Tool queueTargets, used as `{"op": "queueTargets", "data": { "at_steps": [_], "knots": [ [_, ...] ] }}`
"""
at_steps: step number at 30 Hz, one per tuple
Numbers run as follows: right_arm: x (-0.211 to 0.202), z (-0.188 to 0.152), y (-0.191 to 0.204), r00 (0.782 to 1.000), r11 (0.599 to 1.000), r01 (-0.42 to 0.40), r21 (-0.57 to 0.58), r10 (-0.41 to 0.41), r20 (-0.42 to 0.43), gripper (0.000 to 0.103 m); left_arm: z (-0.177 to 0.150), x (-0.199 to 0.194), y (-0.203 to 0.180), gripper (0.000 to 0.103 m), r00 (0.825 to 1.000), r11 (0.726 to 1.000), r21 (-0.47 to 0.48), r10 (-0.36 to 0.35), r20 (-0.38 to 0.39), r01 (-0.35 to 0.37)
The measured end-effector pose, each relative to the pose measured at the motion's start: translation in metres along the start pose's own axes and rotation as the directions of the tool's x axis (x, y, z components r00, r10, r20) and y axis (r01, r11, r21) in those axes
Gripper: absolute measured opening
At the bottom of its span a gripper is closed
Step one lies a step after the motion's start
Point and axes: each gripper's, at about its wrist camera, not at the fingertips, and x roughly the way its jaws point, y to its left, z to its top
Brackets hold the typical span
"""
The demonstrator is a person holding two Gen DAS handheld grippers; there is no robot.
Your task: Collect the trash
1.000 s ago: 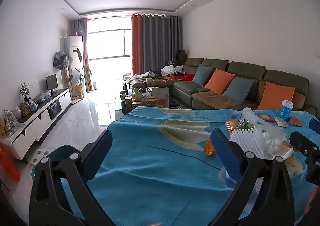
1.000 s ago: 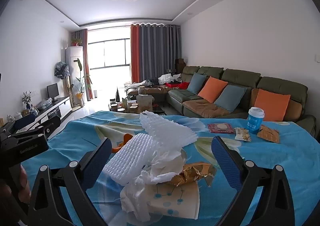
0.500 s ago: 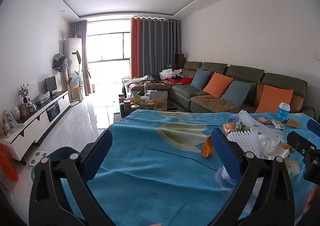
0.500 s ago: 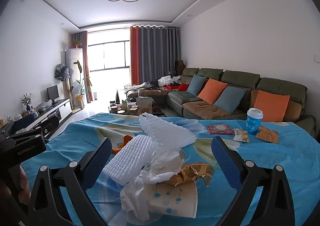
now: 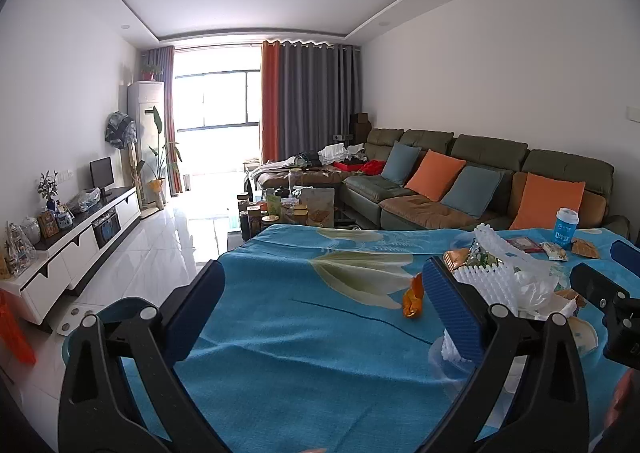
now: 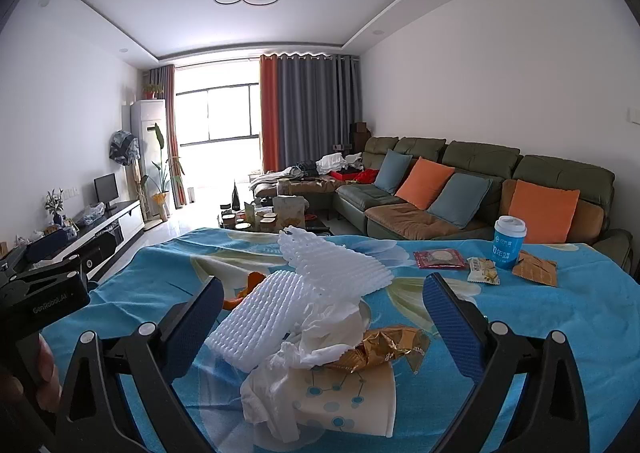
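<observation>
A heap of white foam netting, crumpled white tissue, a gold foil wrapper and a tipped paper cup lies mid-worktop; snack packets lie near the far edge.

Green sofa — orange cushions — grey curtains.

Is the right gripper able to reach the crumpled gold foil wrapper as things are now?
Probably yes. The right gripper is open, and the crumpled gold foil wrapper lies on top of the pile, just ahead between the fingers, with nothing covering it.
</observation>
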Motion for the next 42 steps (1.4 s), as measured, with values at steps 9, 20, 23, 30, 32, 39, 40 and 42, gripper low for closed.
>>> {"op": "queueTargets", "data": {
  "at_steps": [9, 20, 23, 30, 32, 39, 40, 42],
  "knots": [
    [0.0, -0.001, 0.0, 1.0, 1.0, -0.001, 0.001, 0.001, -0.001, 0.096, -0.001, 0.001, -0.002, 0.097, 1.0, 1.0, 0.003, -0.004, 0.001, 0.004],
    [0.002, -0.003, 0.0, 1.0, 1.0, -0.008, -0.001, 0.008, -0.007, 0.096, -0.008, 0.003, -0.003, 0.097, 0.999, 0.999, 0.005, -0.048, -0.018, 0.048],
    [0.006, -0.003, -0.005, 1.0, 1.0, -0.015, 0.016, 0.016, -0.018, 0.096, -0.01, 0.009, -0.006, 0.097, 0.995, 0.996, 0.006, -0.087, -0.04, 0.087],
    [0.021, -0.001, -0.017, 0.996, 0.998, -0.029, 0.056, 0.033, -0.085, 0.096, -0.018, 0.034, -0.023, 0.097, 0.966, 0.976, 0.015, -0.214, -0.147, 0.218],
    [0.029, 0.0, -0.019, 0.993, 0.998, -0.034, 0.056, 0.04, -0.11, 0.096, -0.02, 0.043, -0.03, 0.097, 0.952, 0.966, 0.025, -0.251, -0.178, 0.259],
    [0.063, 0.005, -0.02, 0.974, 0.995, -0.086, 0.053, 0.095, -0.208, 0.079, -0.033, 0.08, -0.06, 0.087, 0.88, 0.924, 0.022, -0.356, -0.314, 0.382],
    [0.069, 0.005, -0.018, 0.969, 0.995, -0.092, 0.05, 0.101, -0.227, 0.075, -0.035, 0.084, -0.063, 0.084, 0.867, 0.917, 0.015, -0.372, -0.332, 0.4],
    [0.078, 0.004, -0.017, 0.961, 0.994, -0.097, 0.045, 0.105, -0.256, 0.071, -0.04, 0.091, -0.067, 0.078, 0.838, 0.902, -0.005, -0.402, -0.369, 0.431]
  ]
}}
